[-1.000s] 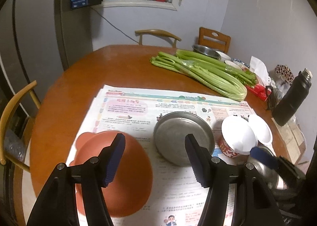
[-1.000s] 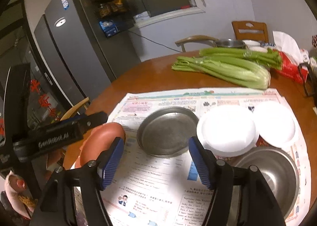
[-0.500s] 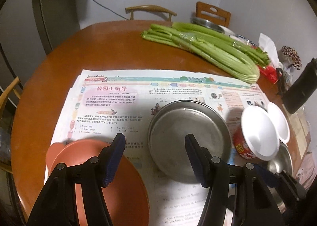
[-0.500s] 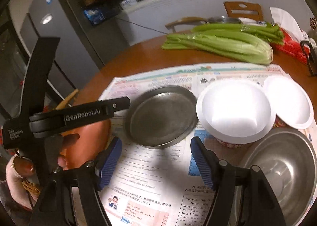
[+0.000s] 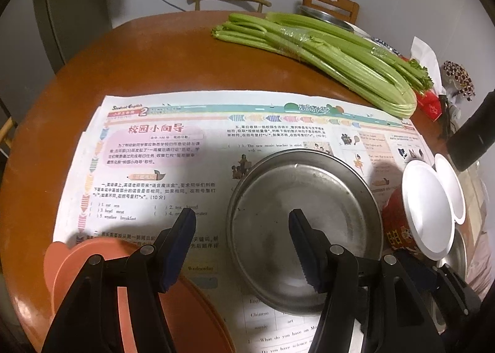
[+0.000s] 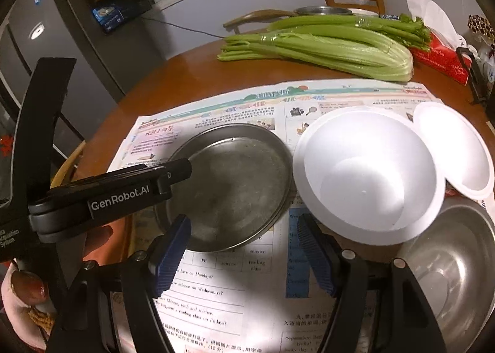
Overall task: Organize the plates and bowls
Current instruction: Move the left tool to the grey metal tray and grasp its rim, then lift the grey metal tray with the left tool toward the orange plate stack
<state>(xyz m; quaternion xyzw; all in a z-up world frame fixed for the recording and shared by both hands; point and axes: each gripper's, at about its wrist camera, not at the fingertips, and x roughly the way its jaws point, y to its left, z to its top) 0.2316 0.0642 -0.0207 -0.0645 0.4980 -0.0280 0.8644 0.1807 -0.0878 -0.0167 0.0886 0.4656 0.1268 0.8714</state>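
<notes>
A round steel plate (image 5: 304, 223) (image 6: 229, 186) lies on the newspaper (image 5: 154, 167). My left gripper (image 5: 243, 247) hovers open, and the plate's left rim shows between its fingers, which do not touch it. An orange plate (image 5: 71, 263) lies under its left finger. My right gripper (image 6: 244, 254) is open over the plate's near rim and the paper, with nothing between its pads. To the right stand a white bowl with a red outer wall (image 5: 428, 207) (image 6: 365, 176), a second white bowl (image 6: 454, 148) and a steel bowl (image 6: 448, 266).
Celery bunches (image 5: 324, 53) lie across the far side of the round wooden table (image 5: 139, 53). A red tissue box (image 6: 442, 56) and a black bottle (image 5: 473, 142) stand at the right. Chairs ring the table, and a fridge (image 6: 37, 31) stands to the left.
Both grippers have sunk toward the table and tipped downward. The left one slid from over the orange plate to the steel plate's left rim. The right jaws stand slightly wider.
</notes>
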